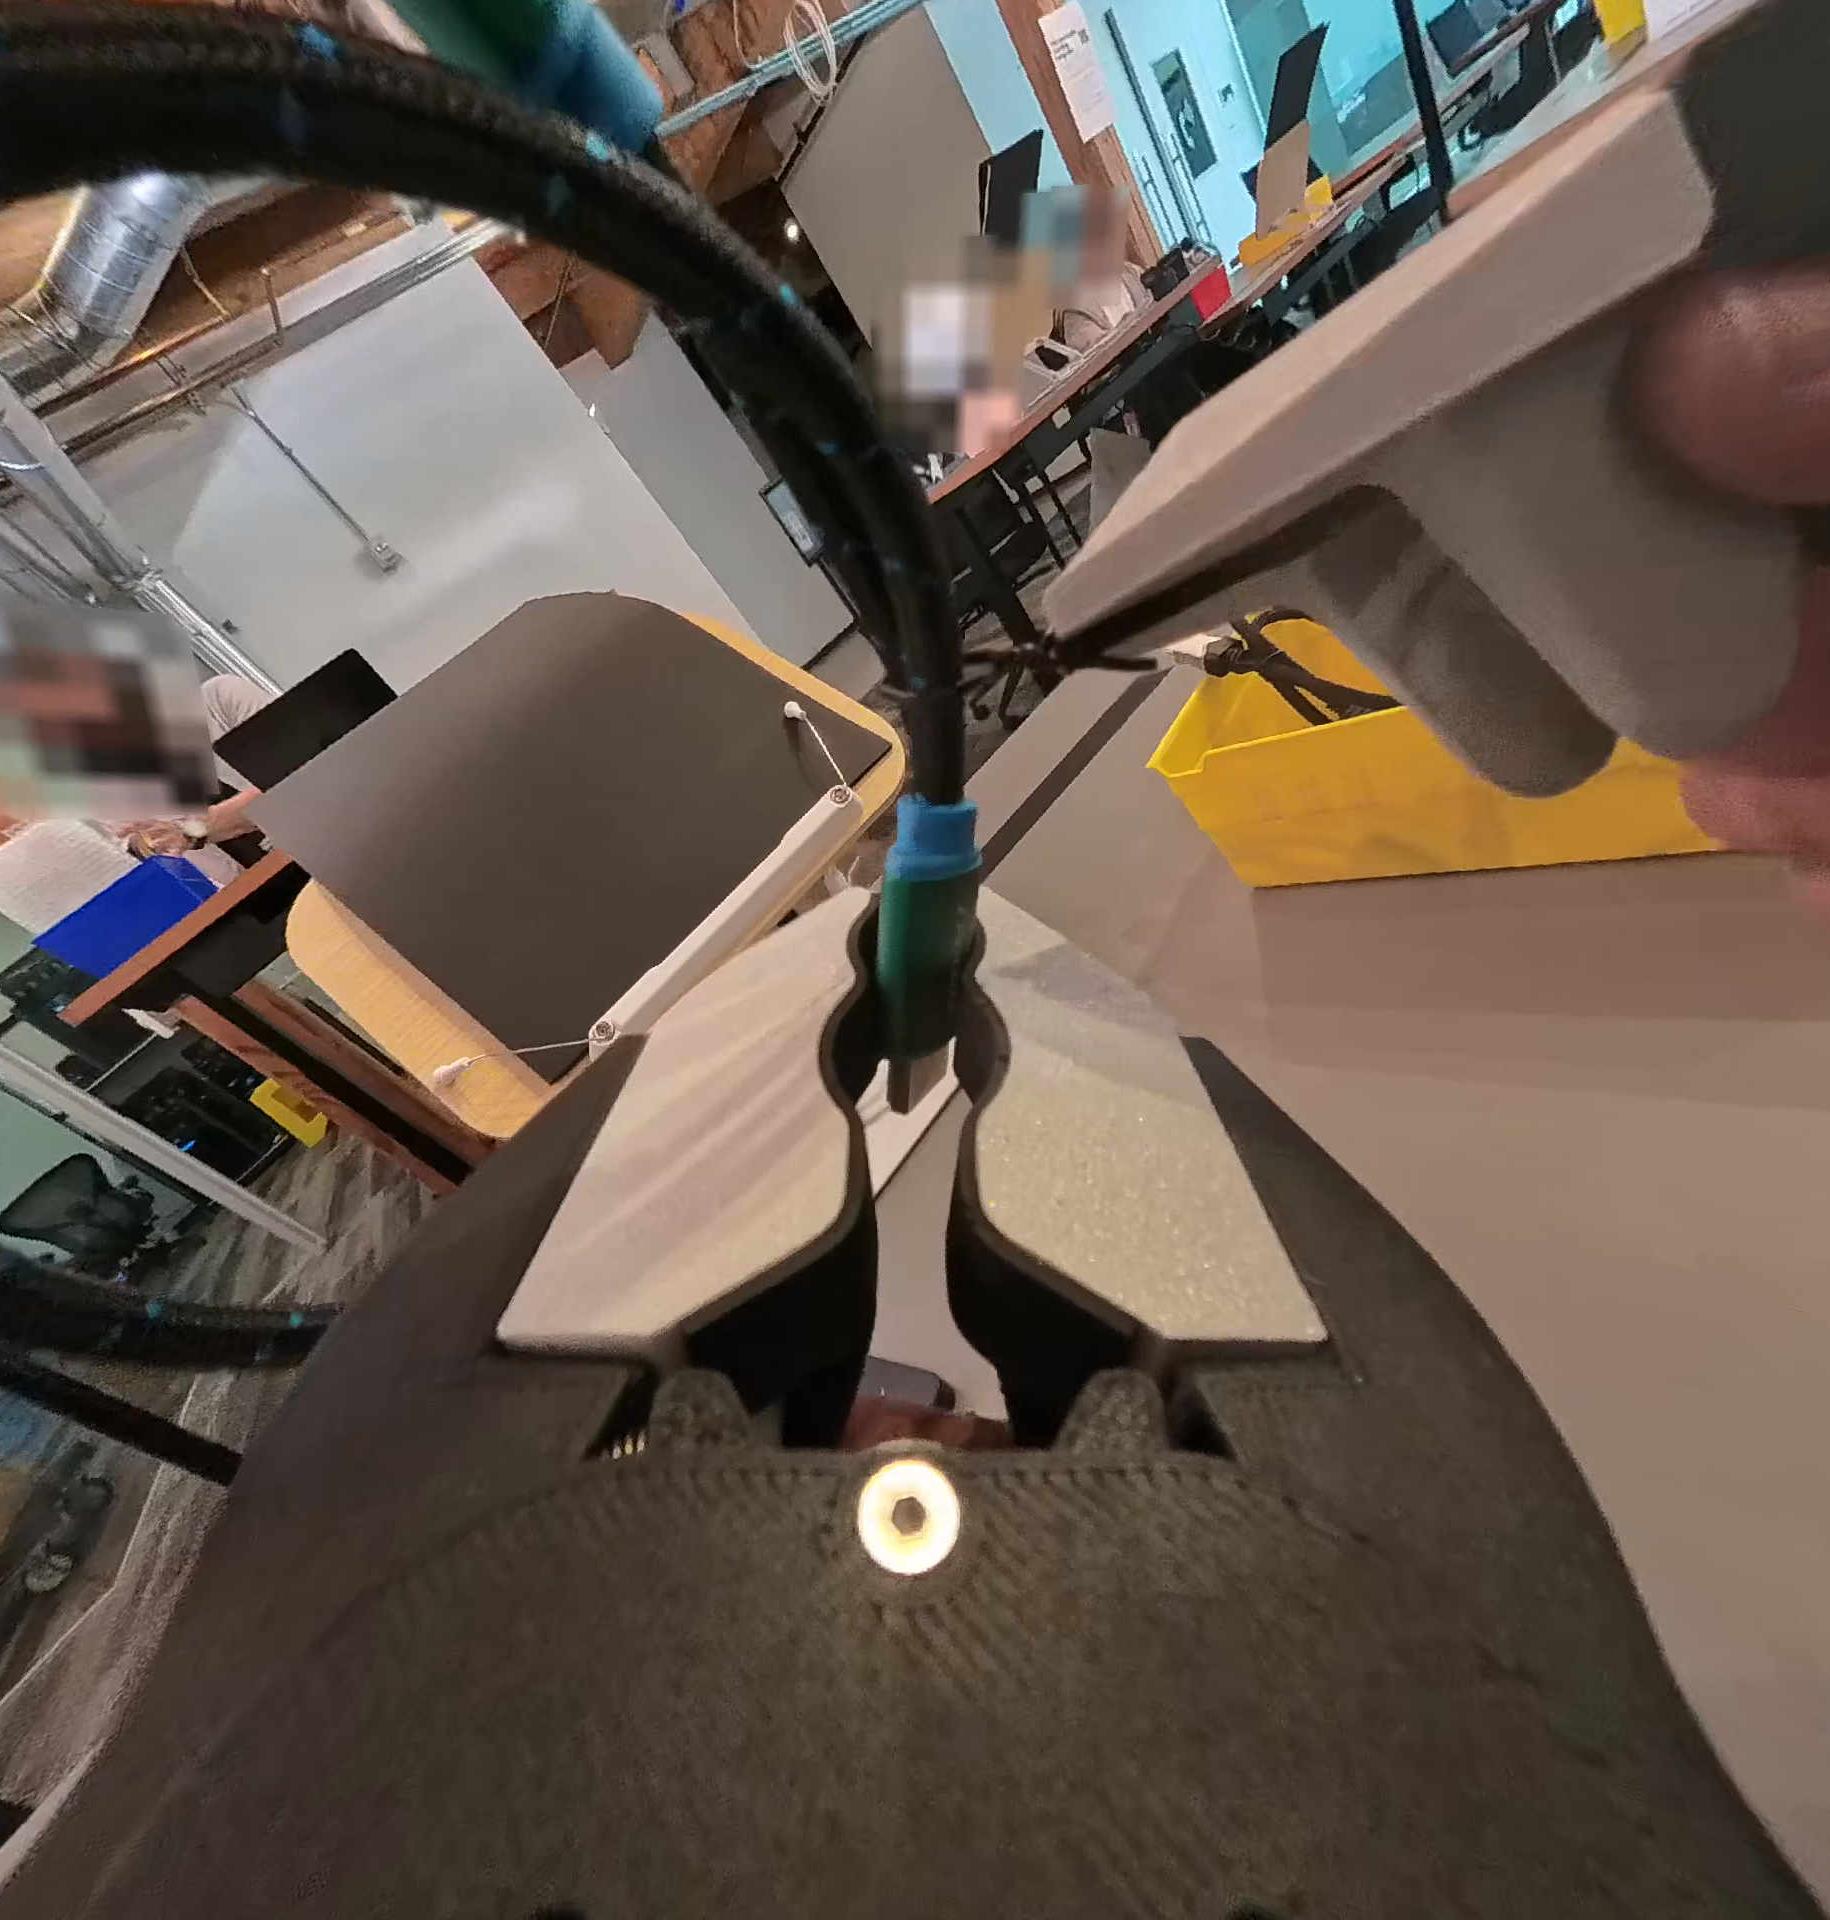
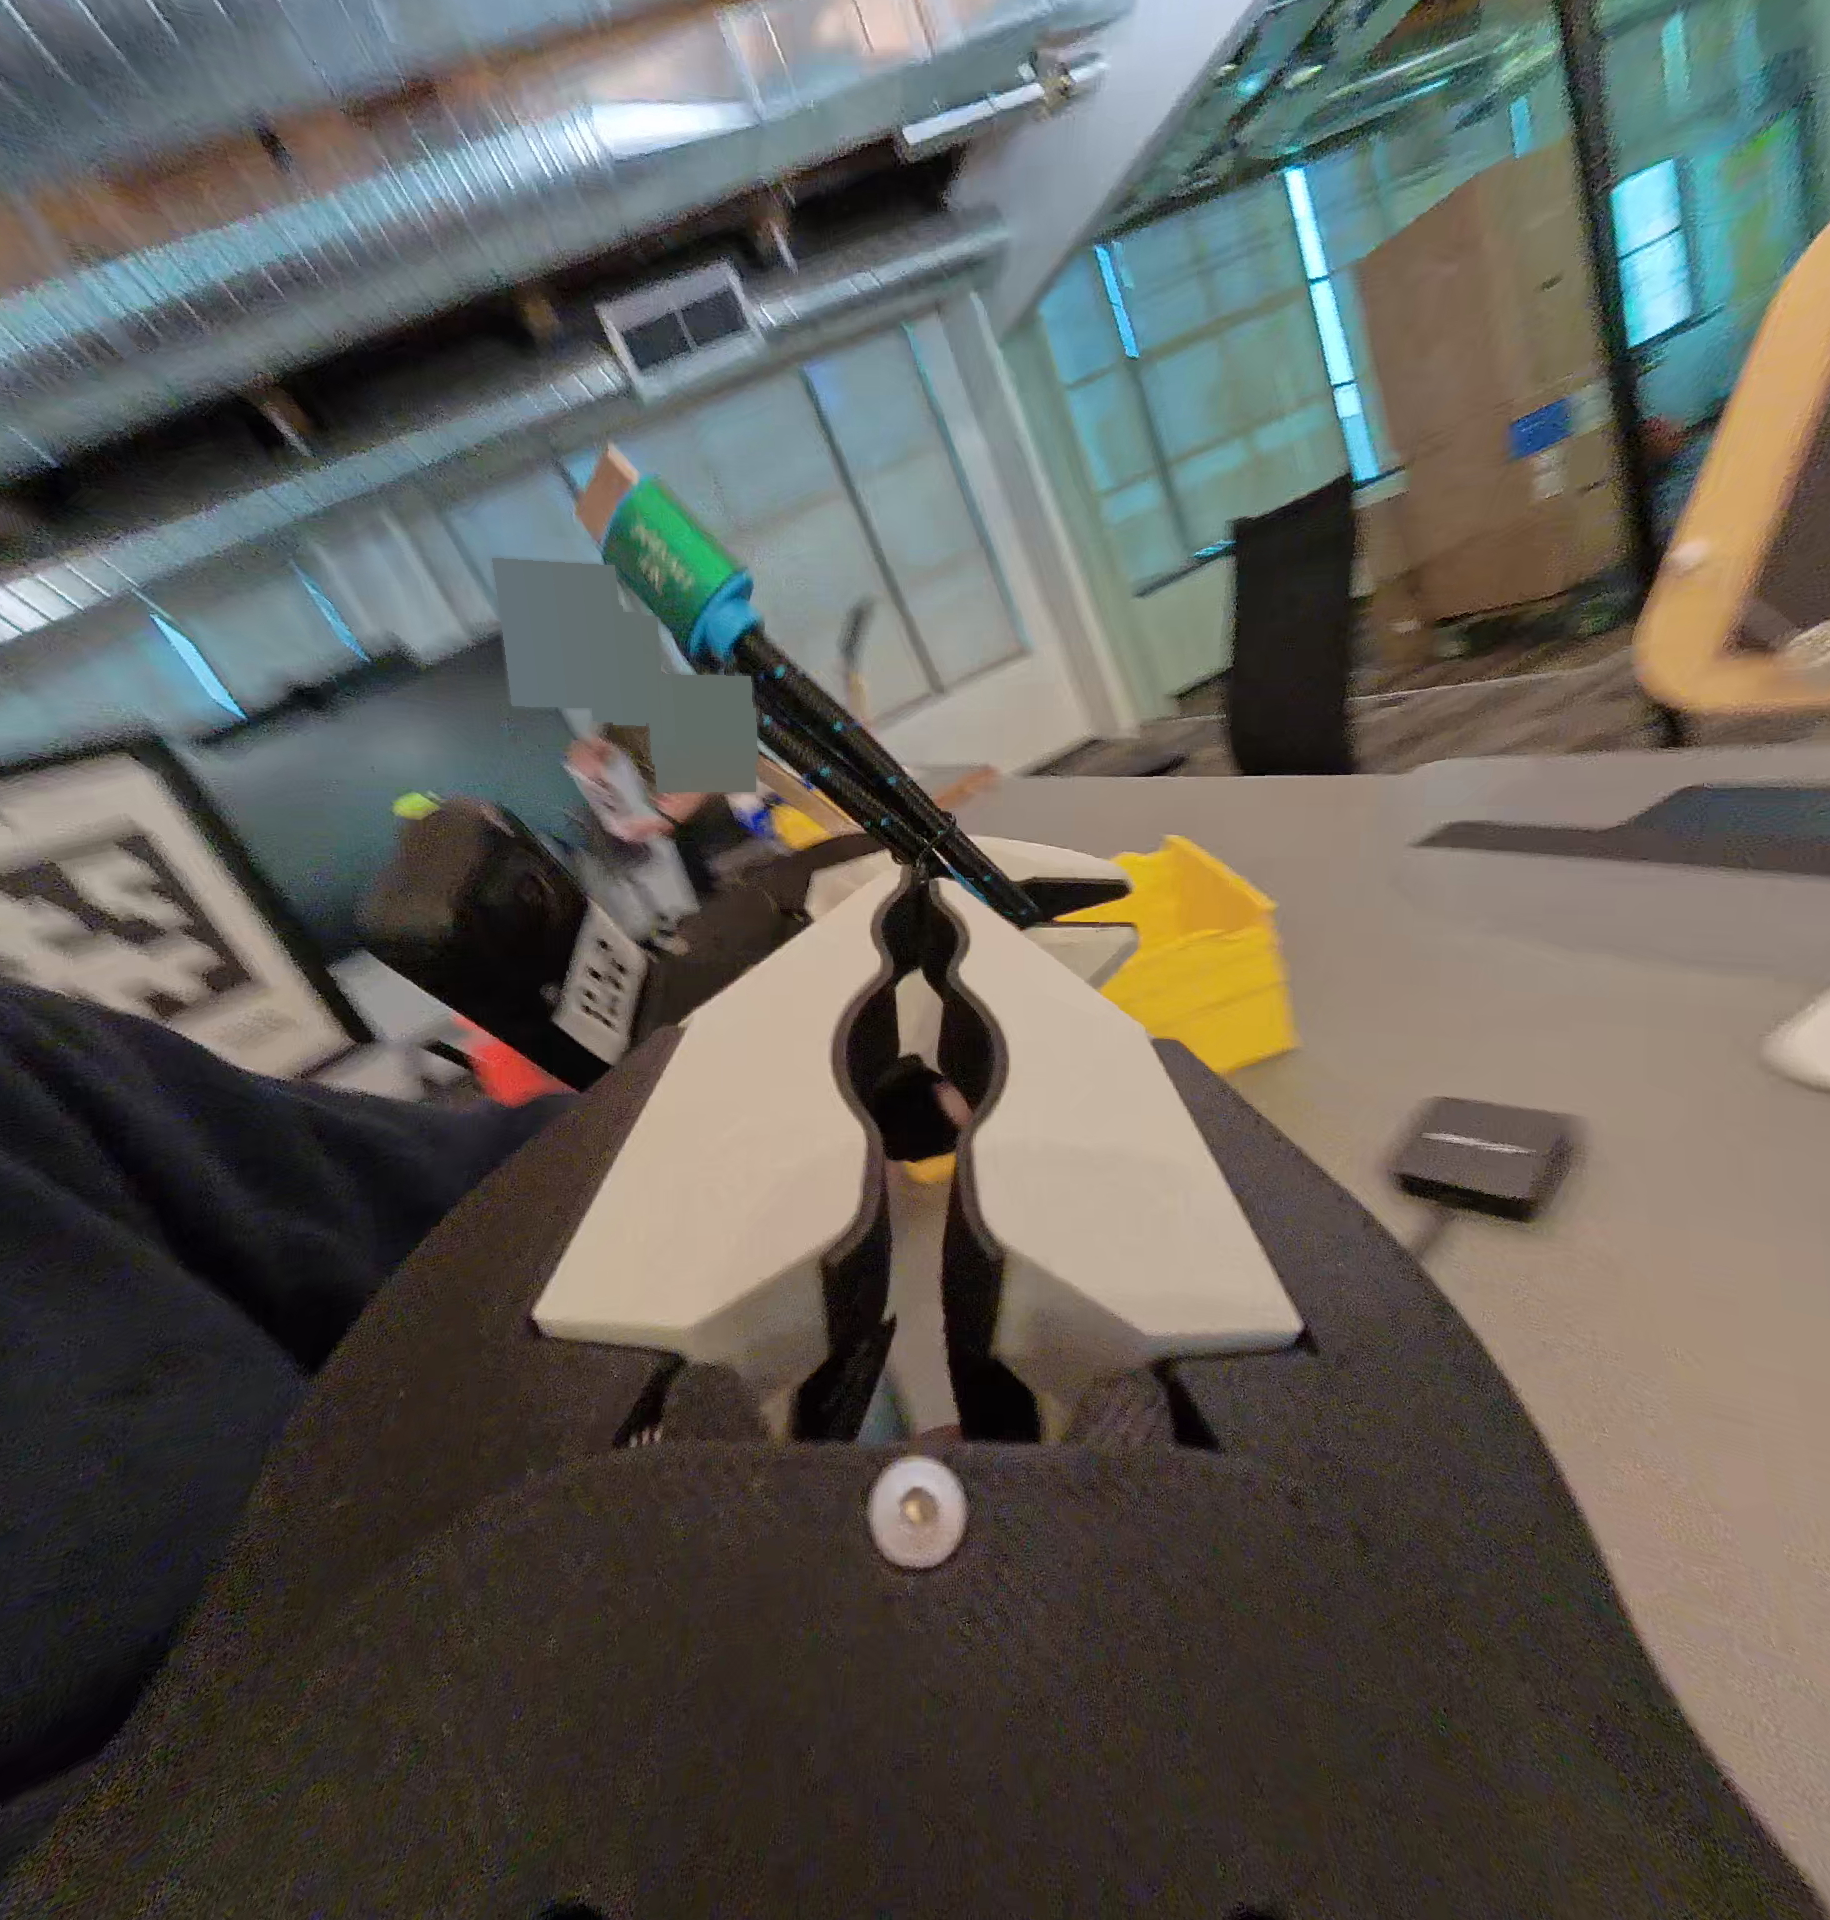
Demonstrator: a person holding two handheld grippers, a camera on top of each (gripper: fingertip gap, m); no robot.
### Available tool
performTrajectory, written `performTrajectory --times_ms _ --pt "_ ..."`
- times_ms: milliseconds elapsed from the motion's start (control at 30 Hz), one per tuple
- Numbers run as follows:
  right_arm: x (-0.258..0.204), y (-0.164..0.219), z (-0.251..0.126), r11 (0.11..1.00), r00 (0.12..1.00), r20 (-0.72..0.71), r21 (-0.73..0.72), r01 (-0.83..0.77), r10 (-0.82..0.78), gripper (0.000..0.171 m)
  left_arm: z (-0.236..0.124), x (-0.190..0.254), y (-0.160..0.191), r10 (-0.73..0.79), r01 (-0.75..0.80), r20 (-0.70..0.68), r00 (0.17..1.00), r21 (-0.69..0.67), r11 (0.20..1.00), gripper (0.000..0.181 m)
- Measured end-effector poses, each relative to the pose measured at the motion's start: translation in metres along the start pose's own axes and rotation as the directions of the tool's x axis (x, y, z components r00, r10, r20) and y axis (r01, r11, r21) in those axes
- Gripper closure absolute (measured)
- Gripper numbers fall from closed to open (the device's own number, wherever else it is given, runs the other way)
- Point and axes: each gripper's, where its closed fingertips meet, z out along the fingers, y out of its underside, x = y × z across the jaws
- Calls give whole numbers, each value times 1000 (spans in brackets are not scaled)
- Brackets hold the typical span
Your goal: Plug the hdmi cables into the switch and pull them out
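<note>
Slip risk starts at the left gripper, its fingers clamped on a green HDMI plug above the bench. Right gripper pinches braided cable behind another plug; the switch lies beside it, so the cable could tug free.

In the left wrist view, an HDMI plug sits between the fingers at their tips, its cable arching up and back over them. Ahead and to the right of the fingers a bin stands on the bench. In the right wrist view, a second plug rises beyond the fingers, up and to their left. The switch lies on the bench right of the fingers, behind it the bin.
</note>
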Motion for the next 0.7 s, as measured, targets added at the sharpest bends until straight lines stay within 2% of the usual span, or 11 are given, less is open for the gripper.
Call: performTrajectory --times_ms 67,133,233,300,333,400,467,500,567,633,700 --pt "-2 -2 0 975 970 128 49 -216 208 171 0 0 -2 -16 16 -9 1000 25 1000 172" --pt "-8 -3 0 911 884 287 75 -405 370 171 -1 0 -5 -26 27 -12 1000 63 998 172" --pt "-28 -13 -8 844 772 482 116 -524 414 171 -5 -12 -8 -166 167 -22 986 119 979 172" --pt "-34 -8 -4 848 776 480 113 -517 410 171 -8 -21 -12 -170 171 -18 985 162 972 172" --pt "-32 0 -1 880 824 428 118 -459 373 171 -9 -22 -15 -132 131 -6 991 166 977 172" --pt "-24 14 5 970 948 258 107 -219 186 171 -8 -18 -19 -145 147 -22 989 147 978 173" --pt "-20 16 7 991 989 74 34 128 -130 171 -6 -15 -12 -140 142 -27 990 94 985 173" --pt "-16 13 8 940 940 -32 -33 339 -340 157 -5 -13 -11 -139 142 -33 990 81 987 173" --pt "-18 3 8 757 747 -128 -147 637 -653 152 -4 -9 -9 -147 150 -48 988 58 987 173" --pt "-17 -2 9 562 541 -153 -257 786 -827 154 -3 -6 -9 -156 159 -60 986 44 986 173" --pt "-14 -4 10 422 393 -155 -327 845 -906 155 -3 -4 -8 -163 165 -67 984 28 986 172"
